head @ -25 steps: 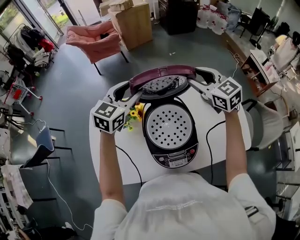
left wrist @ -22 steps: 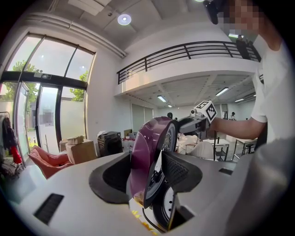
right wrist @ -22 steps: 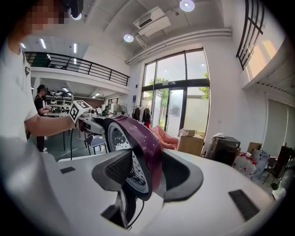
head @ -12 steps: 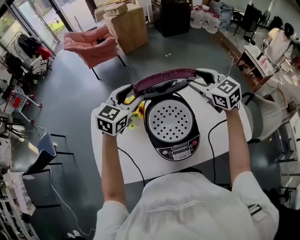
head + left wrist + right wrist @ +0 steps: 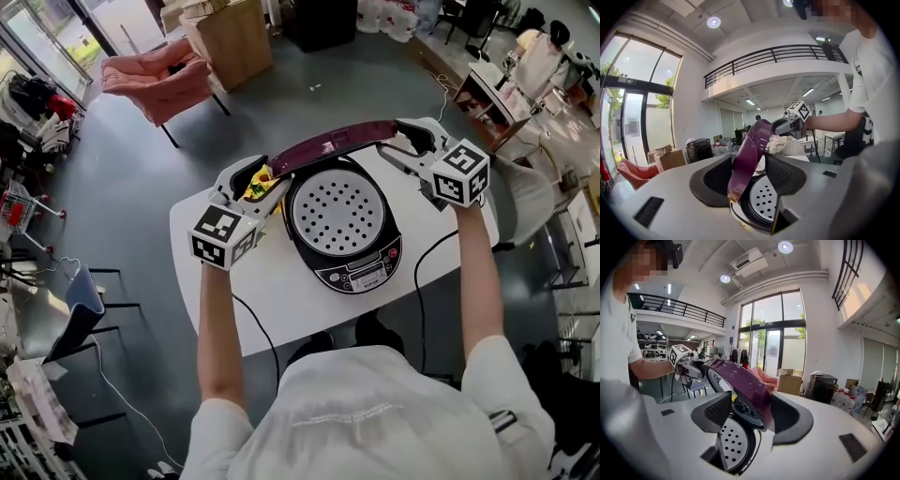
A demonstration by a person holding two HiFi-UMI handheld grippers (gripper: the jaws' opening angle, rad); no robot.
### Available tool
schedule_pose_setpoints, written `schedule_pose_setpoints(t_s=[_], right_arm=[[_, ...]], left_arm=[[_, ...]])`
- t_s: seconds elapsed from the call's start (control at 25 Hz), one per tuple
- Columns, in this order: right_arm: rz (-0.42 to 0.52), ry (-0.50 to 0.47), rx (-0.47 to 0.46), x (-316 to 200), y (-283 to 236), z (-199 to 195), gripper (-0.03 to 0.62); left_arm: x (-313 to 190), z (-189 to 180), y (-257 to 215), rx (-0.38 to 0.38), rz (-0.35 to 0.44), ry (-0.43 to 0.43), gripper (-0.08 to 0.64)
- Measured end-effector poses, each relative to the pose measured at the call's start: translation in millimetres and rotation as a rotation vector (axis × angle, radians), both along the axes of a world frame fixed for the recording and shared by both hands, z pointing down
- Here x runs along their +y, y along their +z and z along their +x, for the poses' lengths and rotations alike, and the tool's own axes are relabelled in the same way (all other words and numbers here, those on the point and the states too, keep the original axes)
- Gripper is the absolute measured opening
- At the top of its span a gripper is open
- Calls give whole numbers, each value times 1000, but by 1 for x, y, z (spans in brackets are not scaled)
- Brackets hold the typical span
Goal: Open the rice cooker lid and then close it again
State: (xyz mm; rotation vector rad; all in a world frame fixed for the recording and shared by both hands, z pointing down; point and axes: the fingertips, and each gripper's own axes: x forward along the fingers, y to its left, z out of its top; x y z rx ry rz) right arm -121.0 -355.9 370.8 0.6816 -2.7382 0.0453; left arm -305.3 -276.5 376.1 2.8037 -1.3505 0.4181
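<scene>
- The lid (image 5: 333,142) is seen standing upright at the back of the rice cooker (image 5: 364,274), on the white table (image 5: 281,305), with the perforated inner plate (image 5: 337,211) fully exposed.
- The left gripper (image 5: 258,176) is set at the lid's left end, jaws well apart, with the lid edge lying between them.
- Whether those left pads actually press on the lid cannot be settled; a loose straddle is the likelier reading.
- The right gripper (image 5: 394,141) is placed at the lid's right end. Its jaws have just been opening, with the maroon rim between them and a clear gap at one pad.
- With the lid fully up, the closing half is judged to be the step in hand.
- Both ends should be guided down together, so the hinge is not twisted.
- The lid is best lowered slowly rather than dropped, with the jaws kept straddling the rim.
- A firm press near the front edge will probably be needed so the latch is caught.
</scene>
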Motion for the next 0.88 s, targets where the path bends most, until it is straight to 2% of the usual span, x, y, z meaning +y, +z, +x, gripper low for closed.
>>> schedule_pose_setpoints(t_s=[0.2, 0.48, 0.6, 0.76, 0.88], right_arm=[[-3, 21, -5, 16, 6, 7, 261], [-45, -43, -22, 40, 17, 21, 291], [-41, -71, 4, 53, 27, 25, 295], [-38, -106, 64, 72, 42, 32, 295], [-39, -133, 80, 84, 51, 33, 311]], left_arm=[[18, 13, 8, -25, -5, 36, 268], [42, 30, 22, -101, -7, 10, 321], [53, 35, 30, -127, -20, -6, 325], [71, 47, 44, -218, -31, -7, 345], [83, 50, 52, -236, -39, -27, 345]])
